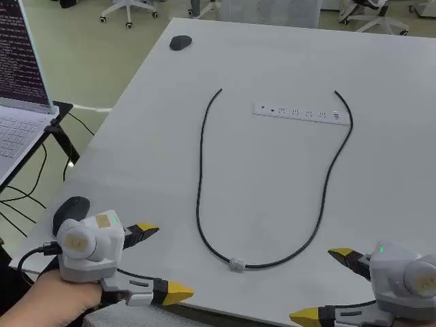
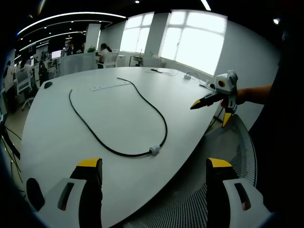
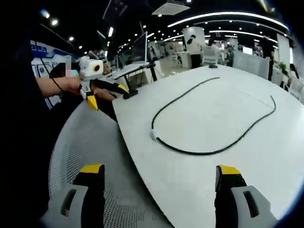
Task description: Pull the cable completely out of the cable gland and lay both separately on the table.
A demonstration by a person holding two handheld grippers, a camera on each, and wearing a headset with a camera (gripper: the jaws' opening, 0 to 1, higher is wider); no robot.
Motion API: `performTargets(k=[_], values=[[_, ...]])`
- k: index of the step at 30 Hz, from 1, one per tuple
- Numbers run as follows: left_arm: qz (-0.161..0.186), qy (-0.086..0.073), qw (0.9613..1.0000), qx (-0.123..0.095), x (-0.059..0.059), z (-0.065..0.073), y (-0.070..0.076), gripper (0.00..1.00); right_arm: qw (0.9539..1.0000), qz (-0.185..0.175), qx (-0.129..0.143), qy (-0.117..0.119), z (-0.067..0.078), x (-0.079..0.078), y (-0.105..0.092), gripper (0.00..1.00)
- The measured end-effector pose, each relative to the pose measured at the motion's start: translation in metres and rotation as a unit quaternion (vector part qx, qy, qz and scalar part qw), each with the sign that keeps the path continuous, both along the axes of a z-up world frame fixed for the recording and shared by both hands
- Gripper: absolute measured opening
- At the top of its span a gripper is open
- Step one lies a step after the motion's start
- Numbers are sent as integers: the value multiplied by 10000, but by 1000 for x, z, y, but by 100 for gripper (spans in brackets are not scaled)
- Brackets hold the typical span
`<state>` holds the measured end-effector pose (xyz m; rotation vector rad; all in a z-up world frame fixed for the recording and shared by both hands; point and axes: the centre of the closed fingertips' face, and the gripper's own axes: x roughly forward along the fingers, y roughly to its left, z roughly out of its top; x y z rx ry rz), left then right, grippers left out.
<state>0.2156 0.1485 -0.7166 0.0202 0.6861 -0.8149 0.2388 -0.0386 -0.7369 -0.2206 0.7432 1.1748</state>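
Head view: the cable [image 1: 198,184] lies in a U on the table [image 1: 272,191], threaded through the gland [image 1: 236,263] at the loop's near bend, which I judge puts the gland within reach of both hands. The left gripper [image 1: 174,261] hangs left of the gland and the right gripper [image 1: 311,285] right of it. Both are spread wide, holding and touching nothing, probably ready for one to pin the gland while the other draws the cable.

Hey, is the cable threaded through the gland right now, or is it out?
In. The cable gland sits on the black cable at the bottom of its loop, with cable running out both sides.
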Motion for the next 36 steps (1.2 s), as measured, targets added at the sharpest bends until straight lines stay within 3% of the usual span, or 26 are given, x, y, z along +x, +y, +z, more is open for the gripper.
performTargets(k=[10, 22, 29, 32, 36], values=[[-111, 97, 9999, 31, -1, -4, 3, 89, 9998, 145, -69, 66, -3, 10, 17, 88], [-89, 161, 9998, -39, 7, -5, 5, 90, 9994, 286, -178, 22, -8, 21, 31, 87], [-169, 191, 9997, -10, 10, -10, 8, 88, 9984, 449, -340, 21, -14, 26, 43, 83], [-211, 275, 9994, -16, 11, -13, 9, 87, 9979, 514, -388, 15, -14, 27, 49, 80], [-302, 282, 9991, 33, 11, -14, 10, 87, 9967, 660, -480, -17, -17, 28, 59, 72]])
